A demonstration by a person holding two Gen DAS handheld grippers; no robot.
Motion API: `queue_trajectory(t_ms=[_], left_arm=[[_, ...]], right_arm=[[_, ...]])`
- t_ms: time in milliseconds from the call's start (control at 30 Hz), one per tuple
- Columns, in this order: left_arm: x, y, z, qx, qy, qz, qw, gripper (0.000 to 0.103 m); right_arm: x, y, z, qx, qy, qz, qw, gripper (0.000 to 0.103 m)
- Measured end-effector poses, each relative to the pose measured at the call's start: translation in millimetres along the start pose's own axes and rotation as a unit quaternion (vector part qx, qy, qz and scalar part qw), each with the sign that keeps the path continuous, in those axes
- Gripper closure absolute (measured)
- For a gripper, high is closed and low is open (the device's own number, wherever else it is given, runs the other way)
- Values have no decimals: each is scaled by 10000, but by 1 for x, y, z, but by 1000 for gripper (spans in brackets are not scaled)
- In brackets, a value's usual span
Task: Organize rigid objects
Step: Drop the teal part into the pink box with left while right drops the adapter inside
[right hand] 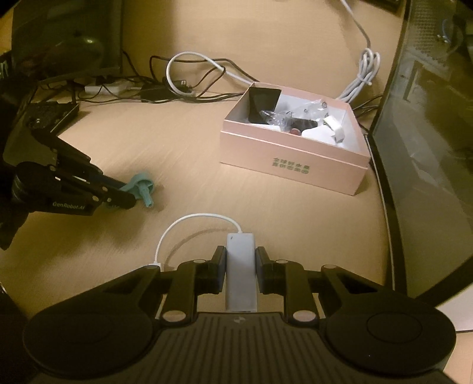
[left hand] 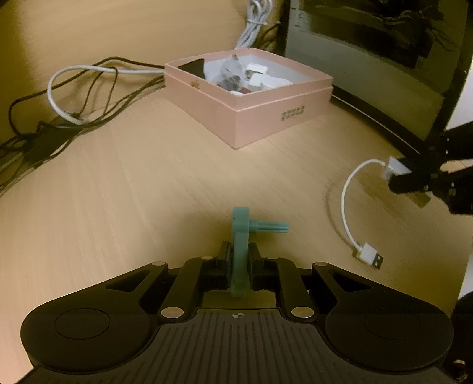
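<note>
Light wood-grain desk (left hand: 147, 183), lit yellowish. Left gripper (left hand: 240, 260), black, two-fingered: jaws closed on a teal plastic part (left hand: 239, 254), a flat plate with a ribbed peg sticking out to the right near its top. Plate stands on edge between the pads; in the right wrist view the same teal plastic part (right hand: 141, 187) sits at or just above the desk surface at the left side, contact with the wood not clear. Right gripper (right hand: 240, 265): jaws closed on a small white rectangular adapter block (right hand: 240, 265), held lengthwise between the pads. A short white cable (left hand: 347, 206) runs from the block's far end, loops left and drops; in the left wrist view its white USB plug (left hand: 369, 255) lies on the desk to the near right, below the block. The block itself is lifted clear of the wood. Far centre: open pink cardboard box (left hand: 251, 118), square, shallow, seated in its own lid, dark print on the near wall. Inside: a black flat item leaning in the far-left corner, crumpled clear plastic, several white chargers or plugs, something small and red; details blurred. Both held things are well apart from the box, on its near side. Far left of the box: tangle of black and white cables (left hand: 74, 97). Bundled white cord (left hand: 254, 23) behind the box. Dark curved monitor (right hand: 428, 147) along the right edge.
</note>
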State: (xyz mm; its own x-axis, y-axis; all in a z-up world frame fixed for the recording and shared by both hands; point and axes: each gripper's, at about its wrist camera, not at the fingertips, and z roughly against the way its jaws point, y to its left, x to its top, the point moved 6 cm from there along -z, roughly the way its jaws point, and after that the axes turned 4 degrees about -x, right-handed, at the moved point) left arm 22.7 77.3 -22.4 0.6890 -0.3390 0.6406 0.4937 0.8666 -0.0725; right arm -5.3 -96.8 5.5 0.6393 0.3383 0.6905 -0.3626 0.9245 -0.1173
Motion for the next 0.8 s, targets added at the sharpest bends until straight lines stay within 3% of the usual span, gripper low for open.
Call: queue_trajectory(t_ms=[233,467,600,733,767,800], left_arm=[[6,-11,11,-88,-44,-26,9999,90],[45,-26,46,-238,-636,-52,9977,89],[101,-22,62,-365,-1169,-34,9925,90],[188,-12,65,-571,-1609,-11,9853,88],[209,-7,59,-650,-1648,79,9842,87],[229,-1,47,-670,-1610,197,9845,87]], right_arm=[[1,-13,18,-47,-142,-51,9999,83],[19,-33,47,-64,-629,-275,9976,83],[50,-48,60,-232,-1096,-253,9934,83],[109,-68,63,-586,-1699,-124,9836,83],[127,-75,60,-742,-1846,-89,9800,81],[142,-82,53,-922,-1933,-78,9768,74]])
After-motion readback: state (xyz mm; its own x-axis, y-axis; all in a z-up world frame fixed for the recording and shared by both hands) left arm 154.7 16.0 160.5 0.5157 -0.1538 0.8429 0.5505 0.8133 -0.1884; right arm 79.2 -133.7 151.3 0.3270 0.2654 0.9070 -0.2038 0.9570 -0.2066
